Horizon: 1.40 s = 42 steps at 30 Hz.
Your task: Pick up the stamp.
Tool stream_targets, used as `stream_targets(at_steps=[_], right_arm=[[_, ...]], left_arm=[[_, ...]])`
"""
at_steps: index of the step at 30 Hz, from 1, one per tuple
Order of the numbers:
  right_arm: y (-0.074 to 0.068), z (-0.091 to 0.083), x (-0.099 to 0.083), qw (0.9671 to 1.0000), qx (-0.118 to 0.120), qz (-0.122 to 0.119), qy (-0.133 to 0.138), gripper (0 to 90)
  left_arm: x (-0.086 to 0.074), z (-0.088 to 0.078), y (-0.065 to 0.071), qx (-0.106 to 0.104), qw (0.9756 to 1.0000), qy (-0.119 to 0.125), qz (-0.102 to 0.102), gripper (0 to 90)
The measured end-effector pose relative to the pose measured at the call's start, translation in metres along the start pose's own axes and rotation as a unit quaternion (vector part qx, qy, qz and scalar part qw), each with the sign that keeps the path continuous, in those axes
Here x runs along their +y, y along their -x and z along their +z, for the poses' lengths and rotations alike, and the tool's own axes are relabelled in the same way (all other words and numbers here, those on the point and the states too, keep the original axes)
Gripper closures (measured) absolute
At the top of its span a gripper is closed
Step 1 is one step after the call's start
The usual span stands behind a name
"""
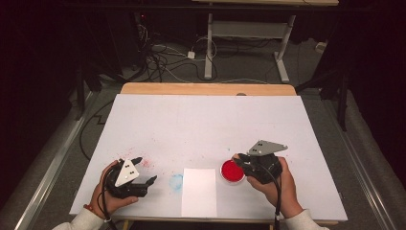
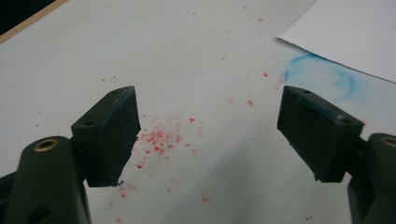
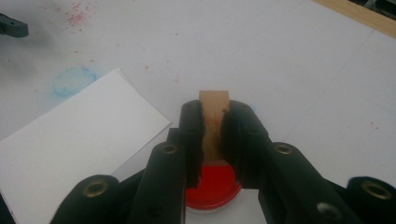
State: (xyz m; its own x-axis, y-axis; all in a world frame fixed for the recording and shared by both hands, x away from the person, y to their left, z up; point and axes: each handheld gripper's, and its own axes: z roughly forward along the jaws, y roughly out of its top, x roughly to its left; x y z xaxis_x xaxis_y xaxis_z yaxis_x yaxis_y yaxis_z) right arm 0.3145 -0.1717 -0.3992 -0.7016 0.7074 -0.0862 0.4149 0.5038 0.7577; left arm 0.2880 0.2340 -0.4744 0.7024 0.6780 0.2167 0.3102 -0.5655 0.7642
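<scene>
A white sheet covers the table [image 1: 206, 120], stained with red specks [image 2: 161, 137] and a faint blue ring [image 2: 322, 77]. A white paper card [image 1: 199, 191] lies near the front edge, between the two hands.

The right gripper [image 3: 213, 128] has its jaws drawn together on a small wooden block [image 3: 214, 109], a flat tan piece that stands upright between the pads, with its top poking out above them. Directly below the block sits a round dish of red paint [image 3: 212, 184]; in the high view the dish [image 1: 232, 171] lies just right of the card, with the right gripper [image 1: 241, 162] over its right side.

The left gripper [image 2: 210, 135] rests low near the front left of the table, jaws wide apart with nothing between them, above the red specks, the blue ring just beyond its right jaw.
</scene>
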Motion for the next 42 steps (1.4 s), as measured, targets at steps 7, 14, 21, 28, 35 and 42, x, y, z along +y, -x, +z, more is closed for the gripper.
stream_targets(at_steps=[7,14,21,28,35,42], right_arm=[[0.005,0.003,0.001,1.0000,0.000,-0.006,-0.007,76.2],[0.005,0.018,-0.008,0.9995,0.013,-0.013,-0.028,76.2],[-0.001,0.034,-0.016,0.9978,0.018,-0.025,-0.058,76.2],[0.000,0.043,-0.021,0.9962,0.021,-0.031,-0.078,76.2],[0.002,0.051,-0.024,0.9952,0.025,-0.028,-0.091,76.2],[0.000,0.052,-0.027,0.9948,0.021,-0.031,-0.094,76.2]], left_arm=[[0.000,0.000,0.001,-0.003,1.0000,-0.003,0.002,20.1],[-0.001,0.001,0.001,-0.004,1.0000,-0.005,0.003,20.1],[-0.001,0.002,0.001,-0.005,0.9999,-0.008,0.007,20.1],[-0.002,0.003,-0.002,-0.009,0.9999,-0.006,-0.001,20.1],[-0.004,0.006,-0.007,-0.016,0.9998,-0.004,-0.010,19.4],[-0.002,0.005,-0.005,-0.014,0.9999,-0.003,-0.007,19.2]])
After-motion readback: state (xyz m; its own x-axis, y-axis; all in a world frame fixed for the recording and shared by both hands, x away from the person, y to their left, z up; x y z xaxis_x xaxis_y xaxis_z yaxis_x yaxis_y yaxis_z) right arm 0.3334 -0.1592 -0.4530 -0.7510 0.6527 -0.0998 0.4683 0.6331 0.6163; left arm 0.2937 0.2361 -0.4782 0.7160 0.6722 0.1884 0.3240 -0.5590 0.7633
